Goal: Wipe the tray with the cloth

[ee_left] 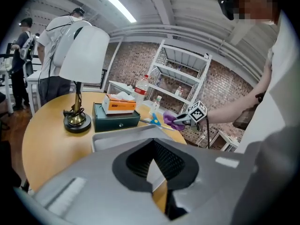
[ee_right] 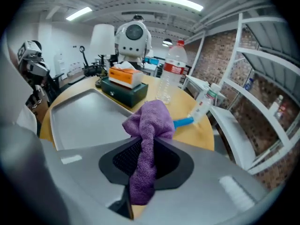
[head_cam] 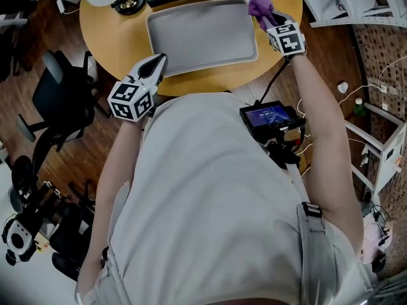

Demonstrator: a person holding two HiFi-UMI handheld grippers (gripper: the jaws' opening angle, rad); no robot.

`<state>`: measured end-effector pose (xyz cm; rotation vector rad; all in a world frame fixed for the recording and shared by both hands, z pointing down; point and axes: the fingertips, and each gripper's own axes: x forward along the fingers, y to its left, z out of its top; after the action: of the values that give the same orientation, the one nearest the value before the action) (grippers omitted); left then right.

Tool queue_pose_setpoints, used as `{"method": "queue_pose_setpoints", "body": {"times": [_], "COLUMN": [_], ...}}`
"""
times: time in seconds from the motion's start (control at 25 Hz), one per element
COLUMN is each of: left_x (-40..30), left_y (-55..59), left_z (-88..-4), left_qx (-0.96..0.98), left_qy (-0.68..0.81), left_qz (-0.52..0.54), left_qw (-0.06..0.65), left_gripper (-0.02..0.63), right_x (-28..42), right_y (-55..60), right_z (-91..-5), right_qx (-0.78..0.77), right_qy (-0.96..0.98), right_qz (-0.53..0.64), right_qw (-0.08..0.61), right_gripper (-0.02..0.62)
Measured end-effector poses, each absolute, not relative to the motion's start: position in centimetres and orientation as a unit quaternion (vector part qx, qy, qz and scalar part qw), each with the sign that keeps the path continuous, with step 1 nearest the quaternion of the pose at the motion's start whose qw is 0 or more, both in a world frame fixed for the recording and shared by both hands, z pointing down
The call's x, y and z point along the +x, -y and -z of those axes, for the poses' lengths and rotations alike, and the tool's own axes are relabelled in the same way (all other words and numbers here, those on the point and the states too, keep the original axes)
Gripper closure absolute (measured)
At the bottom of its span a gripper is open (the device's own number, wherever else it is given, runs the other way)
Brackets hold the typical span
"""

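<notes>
On the round wooden table (head_cam: 108, 37), the grey rectangular tray (head_cam: 200, 35) is lying flat. The left gripper (head_cam: 157, 63) is hovering at the tray's near left corner, its jaws sitting together with nothing between them. The right gripper (head_cam: 272, 19) is pinching the crumpled purple cloth (head_cam: 259, 6) just beside the tray's far right corner. Only the right gripper view is showing the cloth's tail hanging between its jaws, and a clear plastic bottle (ee_right: 171, 71) standing beyond.

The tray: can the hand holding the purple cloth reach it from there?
Probably yes. The right gripper, shut on the cloth, is just beside the tray's right edge in the head view, with nothing standing between them.
</notes>
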<state>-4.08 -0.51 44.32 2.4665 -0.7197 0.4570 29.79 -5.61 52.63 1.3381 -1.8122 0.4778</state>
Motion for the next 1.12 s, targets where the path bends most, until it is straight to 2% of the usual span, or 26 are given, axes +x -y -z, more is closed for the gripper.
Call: {"method": "queue_pose_setpoints", "body": {"times": [0.2, 0.44, 0.64, 0.76, 0.8, 0.88, 0.92, 1.0, 1.12], "left_x": [-2.4, -2.8, -3.8, -3.8, -4.0, -4.5, -4.8, -4.9, -4.5], "left_y": [0.2, -0.6, -0.5, -0.2, -0.2, -0.5, -0.6, -0.5, 0.2], "left_z": [-44.0, -44.3, -44.3, -43.8, -43.5, -42.7, -42.4, -42.1, -42.2], "left_qx": [0.907, 0.896, 0.897, 0.902, 0.903, 0.908, 0.911, 0.915, 0.918], "left_qy": [0.277, 0.296, 0.297, 0.295, 0.294, 0.292, 0.290, 0.285, 0.277], "left_qz": [-0.190, -0.208, -0.203, -0.191, -0.187, -0.176, -0.171, -0.164, -0.157], "left_qw": [0.255, 0.257, 0.257, 0.252, 0.250, 0.243, 0.239, 0.235, 0.235], "left_gripper": [0.606, 0.606, 0.606, 0.606, 0.606, 0.606, 0.605, 0.606, 0.606], "right_x": [34.9, 34.6, 33.3, 33.3, 32.6, 29.7, 27.7, 23.8, 19.6], "right_y": [3.6, 2.1, 2.2, 3.1, 3.2, 3.2, 3.1, 2.7, 2.3], "right_z": [-58.0, -62.4, -62.1, -57.8, -55.7, -50.8, -48.5, -45.0, -42.8], "right_qx": [0.542, 0.508, 0.508, 0.540, 0.546, 0.540, 0.525, 0.488, 0.440], "right_qy": [0.664, 0.659, 0.663, 0.679, 0.693, 0.738, 0.766, 0.812, 0.848], "right_qz": [-0.282, -0.331, -0.321, -0.281, -0.265, -0.234, -0.221, -0.197, -0.187], "right_qw": [0.432, 0.445, 0.446, 0.410, 0.389, 0.330, 0.297, 0.253, 0.227], "right_gripper": [0.526, 0.514, 0.440, 0.447, 0.471, 0.579, 0.592, 0.594, 0.594]}}
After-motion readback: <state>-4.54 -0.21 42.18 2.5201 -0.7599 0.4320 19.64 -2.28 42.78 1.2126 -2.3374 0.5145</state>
